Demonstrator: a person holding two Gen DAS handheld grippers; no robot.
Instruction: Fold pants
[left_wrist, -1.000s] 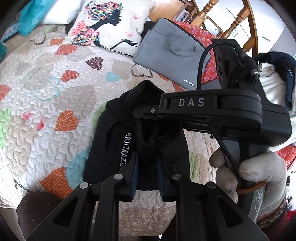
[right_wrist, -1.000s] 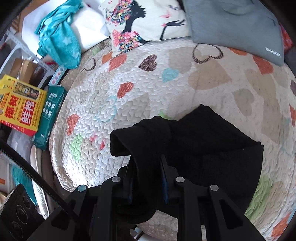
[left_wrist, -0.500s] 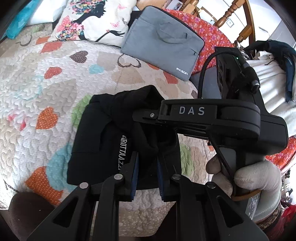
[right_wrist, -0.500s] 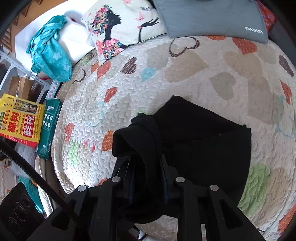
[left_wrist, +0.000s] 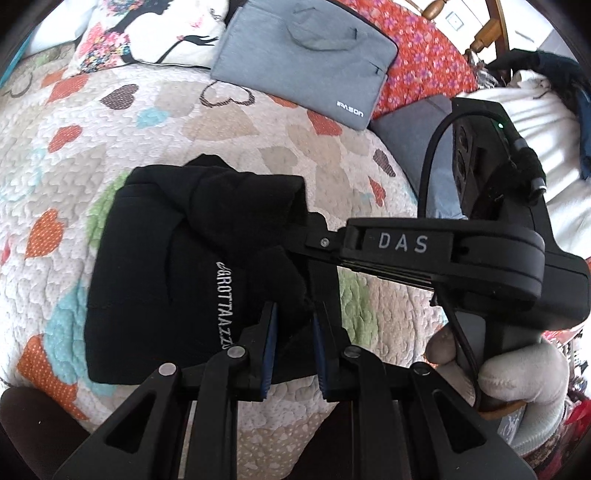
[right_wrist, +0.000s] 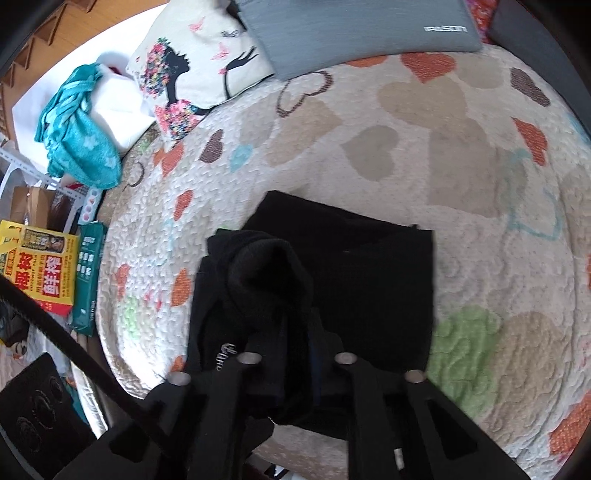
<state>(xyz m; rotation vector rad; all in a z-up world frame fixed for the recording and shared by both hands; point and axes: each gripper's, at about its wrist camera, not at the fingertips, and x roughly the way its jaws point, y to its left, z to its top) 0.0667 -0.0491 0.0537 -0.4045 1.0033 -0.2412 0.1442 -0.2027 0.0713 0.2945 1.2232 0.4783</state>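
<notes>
Black pants (left_wrist: 155, 258) with white lettering lie partly folded on the heart-patterned quilt (left_wrist: 74, 147). My left gripper (left_wrist: 291, 339) is shut on a bunched edge of the fabric near the bed's front edge. The right gripper (left_wrist: 402, 243), held by a gloved hand (left_wrist: 517, 373), reaches in from the right, its tips buried in the same fold. In the right wrist view my right gripper (right_wrist: 295, 332) is closing its jaws tightly on a thick roll of the pants (right_wrist: 369, 277), which hides the pads. The roll hangs just above the flat folded part.
A grey laptop bag (left_wrist: 306, 62) and a printed pillow (left_wrist: 147, 33) lie at the far side of the quilt. Red floral cloth (left_wrist: 424, 62) is at the back right. Beside the bed are a teal cloth (right_wrist: 77, 129) and yellow boxes (right_wrist: 40, 266).
Both grippers carried the lifted fold across and lower over the flat part of the pants. The right jaws narrowed on the fabric roll.
</notes>
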